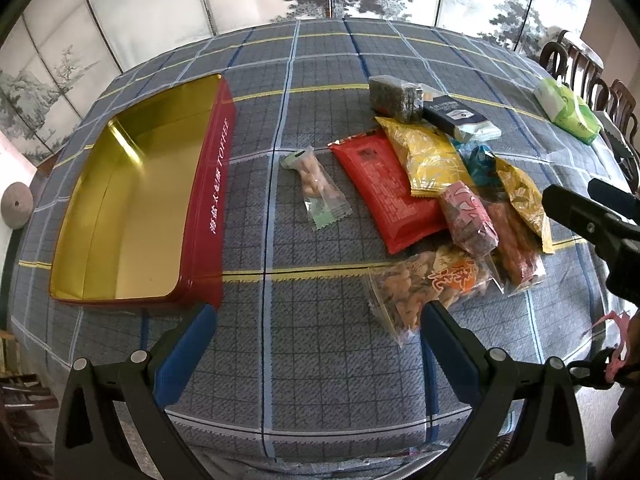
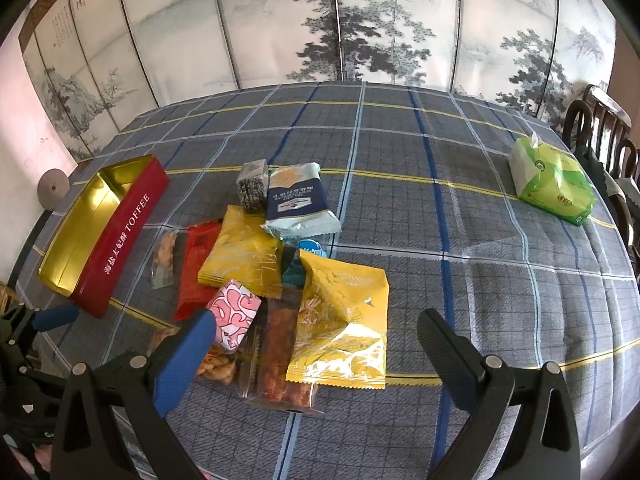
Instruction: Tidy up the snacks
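A red toffee tin (image 1: 208, 200) (image 2: 120, 240) with a bare gold inside lies open at the table's left. Right of it lies a heap of snack packets: a red packet (image 1: 384, 196), two yellow packets (image 1: 430, 158) (image 2: 344, 320), a pink-patterned one (image 2: 236, 314), a dark blue packet (image 2: 298, 200), a small clear packet (image 1: 318, 188) and a clear bag of orange crisps (image 1: 420, 284). My left gripper (image 1: 318, 320) is open above the cloth near the tin's front corner. My right gripper (image 2: 312, 328) is open over the near end of the heap.
A green tissue pack (image 2: 554, 182) rests at the far right of the plaid tablecloth (image 1: 320, 380). Dark wooden chairs (image 2: 600, 120) stand past the right edge. A painted folding screen (image 2: 340, 20) runs behind the table.
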A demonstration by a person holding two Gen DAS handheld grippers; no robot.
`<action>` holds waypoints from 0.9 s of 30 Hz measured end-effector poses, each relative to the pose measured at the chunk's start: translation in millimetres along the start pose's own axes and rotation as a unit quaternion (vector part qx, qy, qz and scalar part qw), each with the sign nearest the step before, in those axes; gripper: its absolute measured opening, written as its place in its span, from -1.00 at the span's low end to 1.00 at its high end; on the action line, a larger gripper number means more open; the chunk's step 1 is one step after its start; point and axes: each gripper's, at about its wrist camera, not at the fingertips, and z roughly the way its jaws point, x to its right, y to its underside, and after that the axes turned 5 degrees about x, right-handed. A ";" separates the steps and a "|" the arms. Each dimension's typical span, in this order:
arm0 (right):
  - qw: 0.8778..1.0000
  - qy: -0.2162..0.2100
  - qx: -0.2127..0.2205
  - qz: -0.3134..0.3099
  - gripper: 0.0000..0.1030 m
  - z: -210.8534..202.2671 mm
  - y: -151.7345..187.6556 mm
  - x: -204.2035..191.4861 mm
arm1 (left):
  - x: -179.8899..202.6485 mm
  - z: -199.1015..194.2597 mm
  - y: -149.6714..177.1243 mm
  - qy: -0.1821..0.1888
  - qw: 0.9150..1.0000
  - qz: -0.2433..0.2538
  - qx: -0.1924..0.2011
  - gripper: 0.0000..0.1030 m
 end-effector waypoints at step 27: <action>1.000 0.002 -0.014 0.000 0.99 6.7 -2.1 2.5 | 0.2 5.3 2.5 0.006 1.000 0.003 -0.006 0.96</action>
